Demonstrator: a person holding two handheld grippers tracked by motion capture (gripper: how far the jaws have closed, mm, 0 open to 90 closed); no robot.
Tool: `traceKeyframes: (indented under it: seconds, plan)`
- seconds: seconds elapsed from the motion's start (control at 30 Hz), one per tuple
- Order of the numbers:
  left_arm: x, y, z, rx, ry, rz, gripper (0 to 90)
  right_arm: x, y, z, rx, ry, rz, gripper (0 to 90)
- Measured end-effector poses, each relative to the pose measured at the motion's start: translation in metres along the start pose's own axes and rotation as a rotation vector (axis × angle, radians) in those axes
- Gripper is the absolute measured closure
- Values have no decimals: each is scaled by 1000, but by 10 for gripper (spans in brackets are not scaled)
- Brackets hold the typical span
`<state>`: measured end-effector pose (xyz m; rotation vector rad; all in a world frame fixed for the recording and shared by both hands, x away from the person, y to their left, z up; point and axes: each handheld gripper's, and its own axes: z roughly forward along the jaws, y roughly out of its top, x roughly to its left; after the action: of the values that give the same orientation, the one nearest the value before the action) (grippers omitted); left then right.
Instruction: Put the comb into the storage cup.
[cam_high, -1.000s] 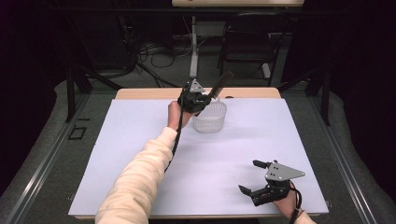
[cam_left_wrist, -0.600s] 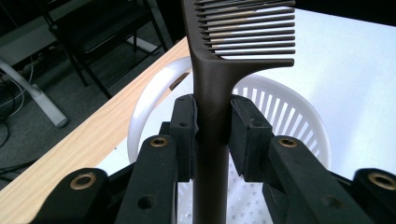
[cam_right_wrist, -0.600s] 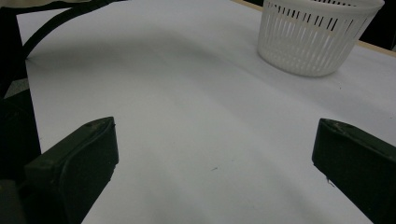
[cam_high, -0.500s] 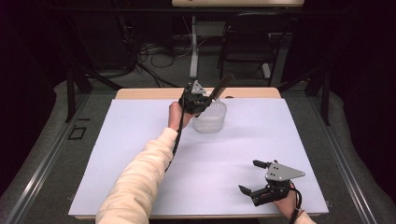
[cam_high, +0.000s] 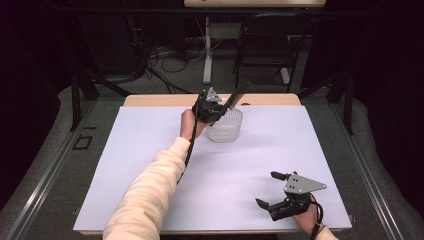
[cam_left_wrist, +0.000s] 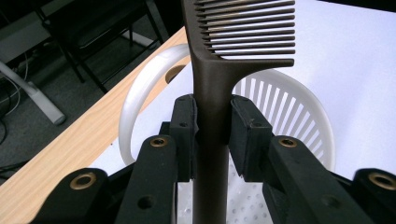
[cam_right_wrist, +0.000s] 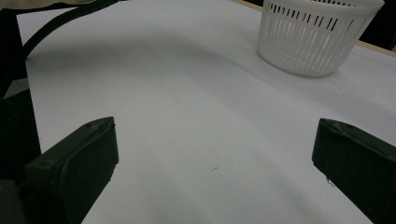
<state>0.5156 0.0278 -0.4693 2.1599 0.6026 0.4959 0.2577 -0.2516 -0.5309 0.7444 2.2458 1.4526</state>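
A dark brown comb (cam_left_wrist: 219, 70) is clamped by its handle in my left gripper (cam_left_wrist: 212, 128), teeth end pointing up and away. In the high view the left gripper (cam_high: 210, 107) hangs at the near-left rim of a white slotted basket (cam_high: 226, 127) at the back of the table, with the comb (cam_high: 239, 93) sticking out above it. The basket (cam_left_wrist: 285, 107) lies right under the jaws. My right gripper (cam_high: 272, 192) rests open near the front right of the table, nothing between its jaws. It faces the basket (cam_right_wrist: 317, 35) from afar.
A white sheet (cam_high: 150, 150) covers the wooden table (cam_high: 160, 100). A black cable (cam_high: 187, 152) trails along the cream-sleeved left forearm. A chair (cam_high: 267, 50) and floor cables stand behind the table in the dark.
The left gripper with the comb has shifted slightly over the basket's rim. The right gripper has not moved.
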Motion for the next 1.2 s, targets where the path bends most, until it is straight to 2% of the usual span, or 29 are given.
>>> traceKeyframes:
  seconds: [0.47,1.2]
  plan:
    - [-2,-2,5,20,-14,17,723,0,0,0,-1,1,0,1]
    - [-4,-4,11,43,-28,24,723,0,0,0,-2,0,-3,1]
